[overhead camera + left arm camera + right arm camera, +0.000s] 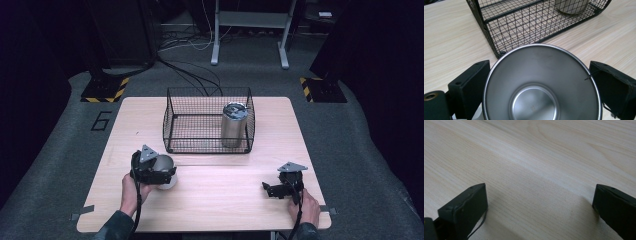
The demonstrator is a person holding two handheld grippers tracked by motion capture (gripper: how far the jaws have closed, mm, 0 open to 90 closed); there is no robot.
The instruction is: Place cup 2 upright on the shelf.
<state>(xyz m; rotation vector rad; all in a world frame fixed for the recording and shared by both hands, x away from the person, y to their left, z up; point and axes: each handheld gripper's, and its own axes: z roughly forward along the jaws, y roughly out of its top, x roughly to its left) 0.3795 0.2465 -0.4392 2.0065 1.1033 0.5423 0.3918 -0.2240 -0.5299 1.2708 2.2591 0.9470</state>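
Observation:
A wide steel cup (165,171) (541,87), open side up and empty, sits between the jaws of my left gripper (159,175) (539,63), which press on both its sides at the table's front left. Whether it rests on the table or hangs just above it, I cannot tell. A black wire basket (208,120) (529,27) stands just beyond, at the middle back. A tall lidded steel tumbler (234,125) (571,6) stands upright in its right end. My right gripper (272,190) (540,185) is open at the front right, low over bare wood.
The light wooden table (210,200) (536,157) has bare room between the two grippers and to either side of the basket. Beyond it are dark carpet, floor cables (190,75) and grey desk legs (216,45).

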